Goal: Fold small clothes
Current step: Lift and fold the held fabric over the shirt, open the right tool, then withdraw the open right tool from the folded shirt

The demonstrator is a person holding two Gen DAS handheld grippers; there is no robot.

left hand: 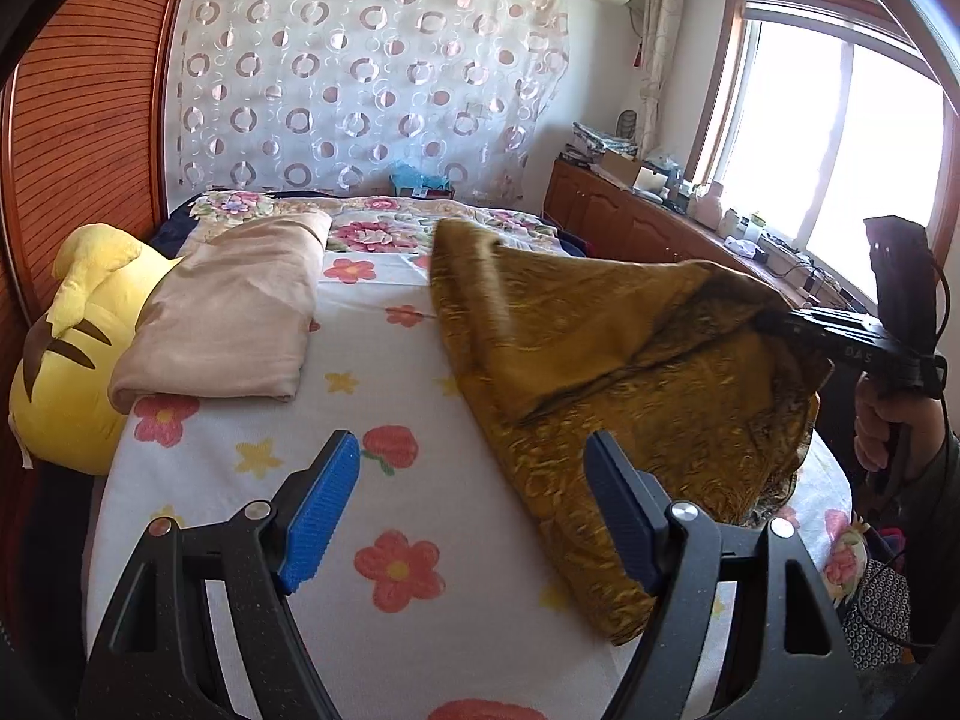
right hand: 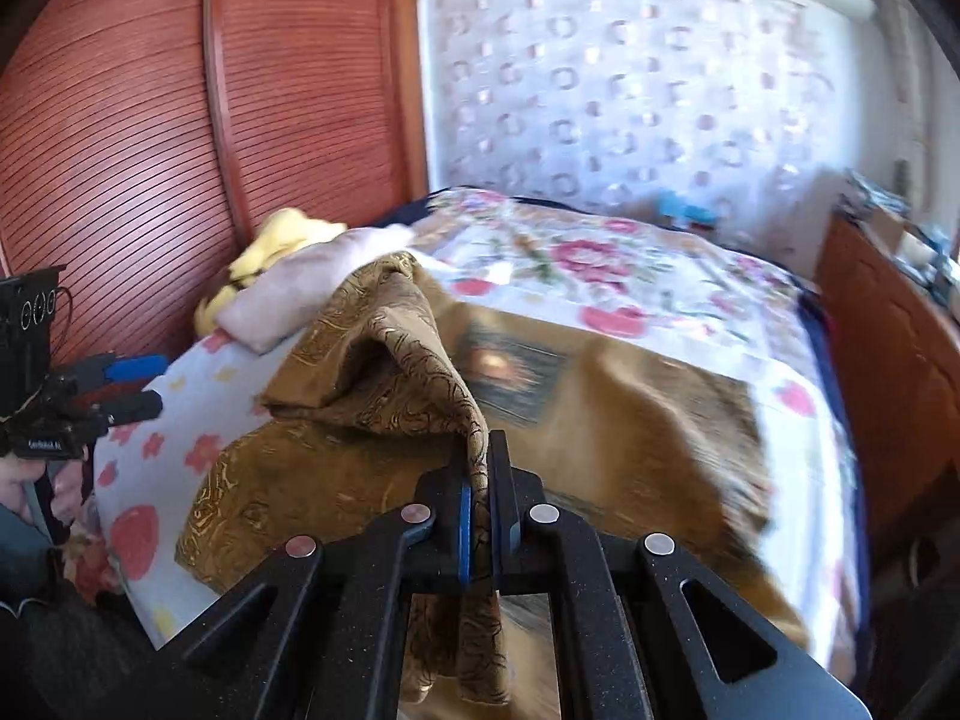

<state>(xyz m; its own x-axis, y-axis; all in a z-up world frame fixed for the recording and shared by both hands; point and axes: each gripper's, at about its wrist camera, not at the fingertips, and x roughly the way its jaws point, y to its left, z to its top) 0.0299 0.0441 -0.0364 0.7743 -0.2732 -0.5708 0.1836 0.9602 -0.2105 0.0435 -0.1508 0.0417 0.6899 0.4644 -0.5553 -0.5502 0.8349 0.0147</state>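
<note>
A mustard-brown patterned garment [left hand: 600, 360] lies spread on the flower-print bed sheet [left hand: 372, 420]. My right gripper [right hand: 480, 474] is shut on a fold of this garment [right hand: 408, 360] and holds that edge lifted above the rest of the cloth. In the left wrist view the right gripper [left hand: 774, 321] comes in from the right with the cloth bunched at its tip. My left gripper [left hand: 474, 468] stands open over the sheet near the bed's front edge, nothing between its blue pads [left hand: 321, 510]. The garment's near edge lies under its right finger.
A folded beige garment [left hand: 228, 324] lies at the bed's left, beside a yellow plush toy [left hand: 72, 360]. A slatted wooden wardrobe [left hand: 84, 120] stands at the left. A wooden cabinet [left hand: 648, 222] with clutter runs under the window on the right. A person's hand [left hand: 882, 426] grips the right handle.
</note>
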